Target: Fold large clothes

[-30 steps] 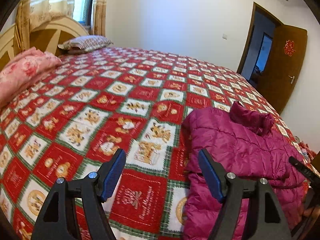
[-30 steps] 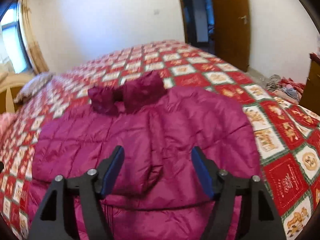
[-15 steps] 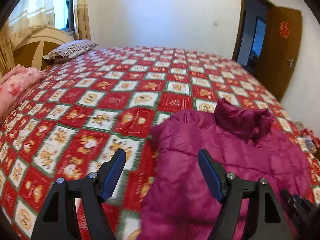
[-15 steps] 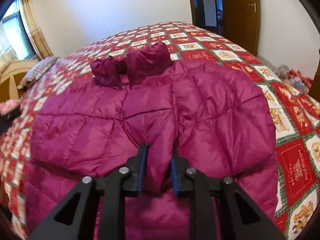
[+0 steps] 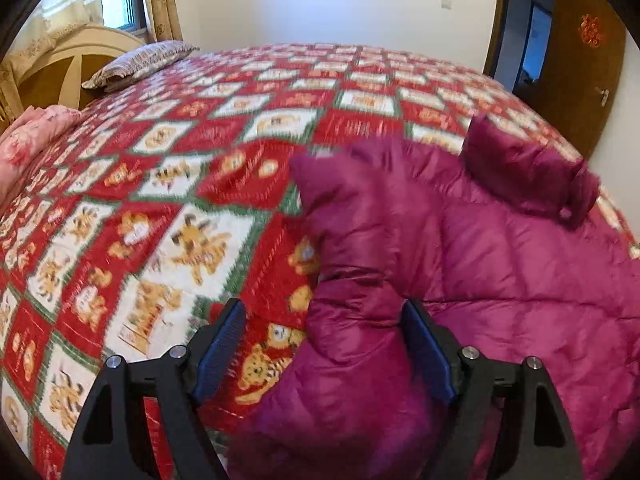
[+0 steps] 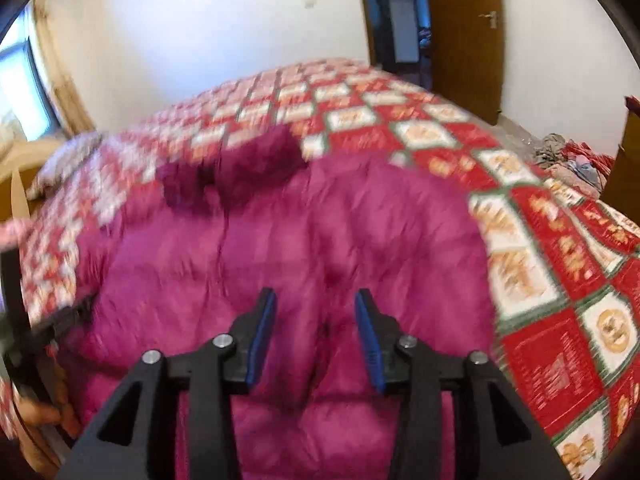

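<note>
our two grippers over the puffy jacket on the bed

our left gripper (image 5: 324, 344) is opening, a raised fold of the jacket (image 5: 500, 264) between its jaws against the right pad, unpinched. our right gripper (image 6: 316, 336) is opening too, released, with the jacket's middle just below it. the jacket stretches away from both tools toward its collar (image 5: 528, 168), on the quilt (image 5: 192, 208); the left hand sits nearer its side edge.
</note>
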